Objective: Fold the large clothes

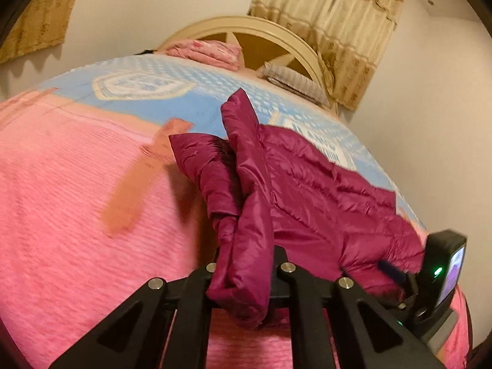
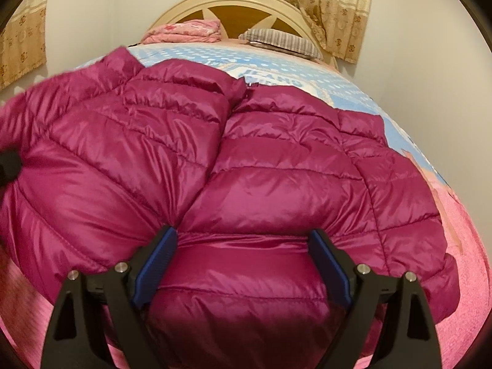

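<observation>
Left gripper (image 1: 243,264) jaws clamped on jacket (image 2: 215,160) sleeve (image 1: 246,215) running long away from them, right gripper (image 2: 243,264) jaws apart over jacket hem.

Glossy quilted jacket (image 2: 246,169), matt bedspread (image 1: 61,215)

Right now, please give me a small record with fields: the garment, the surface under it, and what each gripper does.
garment: magenta quilted puffer jacket, spread out, front seam facing up
surface: bed with pink textured blanket and blue patterned sheet
left gripper: shut on a fold of the jacket, likely a sleeve
right gripper: open, blue pads pressed into the jacket's lower part
background: folded pink bedding, striped pillow, cream headboard
</observation>
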`<state>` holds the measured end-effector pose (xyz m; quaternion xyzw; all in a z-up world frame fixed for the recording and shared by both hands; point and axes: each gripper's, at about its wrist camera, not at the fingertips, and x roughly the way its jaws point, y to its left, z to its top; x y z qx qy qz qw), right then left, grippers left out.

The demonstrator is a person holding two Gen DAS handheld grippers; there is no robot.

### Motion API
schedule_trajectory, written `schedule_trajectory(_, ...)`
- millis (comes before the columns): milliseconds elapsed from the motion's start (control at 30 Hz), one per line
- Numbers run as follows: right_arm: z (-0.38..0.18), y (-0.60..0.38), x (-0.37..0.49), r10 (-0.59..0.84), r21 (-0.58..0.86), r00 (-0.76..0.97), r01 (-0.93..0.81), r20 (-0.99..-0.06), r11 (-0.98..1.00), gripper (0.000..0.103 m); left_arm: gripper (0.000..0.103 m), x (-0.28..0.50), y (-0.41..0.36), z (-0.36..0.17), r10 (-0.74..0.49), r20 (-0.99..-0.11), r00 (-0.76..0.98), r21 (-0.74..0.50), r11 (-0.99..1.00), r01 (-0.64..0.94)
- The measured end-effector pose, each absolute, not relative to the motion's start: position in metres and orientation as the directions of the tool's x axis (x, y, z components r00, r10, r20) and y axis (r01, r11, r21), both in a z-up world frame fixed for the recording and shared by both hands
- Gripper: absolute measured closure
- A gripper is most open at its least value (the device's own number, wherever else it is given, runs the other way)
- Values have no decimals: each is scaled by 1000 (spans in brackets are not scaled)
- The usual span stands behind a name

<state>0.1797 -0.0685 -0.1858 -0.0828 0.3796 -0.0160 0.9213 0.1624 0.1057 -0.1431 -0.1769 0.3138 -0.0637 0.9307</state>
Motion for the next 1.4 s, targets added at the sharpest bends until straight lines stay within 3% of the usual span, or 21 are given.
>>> schedule_trajectory(233,-183,7,186,14,-164,719,-178,-695,970,12,96,148,134,-104,-113,-519,847,-259,966,-30)
schedule_trajectory(433,-149,-36,162,186,6,725,-243,-663,970,14,96,149,104,-78,-97,-482,871,-143,989,31)
schedule_trajectory(533,-138,-82,156,167,50,740,-178,-651,983,14,96,151,76,-66,-118,-454,883,-93,992,84)
schedule_trajectory(667,-137,-168,158,25,29,742,-7,-670,1000,13,96,155,29,-54,-194,-425,884,-43,980,194)
schedule_trajectory(900,-156,-278,156,-131,50,691,235,-711,971,13,96,164,-76,-79,-286,-477,831,113,918,380)
schedule_trajectory(1000,-161,-295,149,-153,56,682,275,-715,960,13,96,172,-119,-112,-262,-517,815,219,879,423)
schedule_trajectory(1100,-169,-304,147,-160,63,672,295,-723,954,13,96,182,-143,-143,-255,-576,777,250,850,464)
schedule_trajectory(1200,-178,-316,141,-157,77,660,311,-735,947,13,96,179,-157,-162,-226,-574,787,313,827,467)
schedule_trajectory(1400,-180,-319,141,-155,87,664,316,-732,945,13,90,166,-160,-146,-219,-560,799,315,835,450)
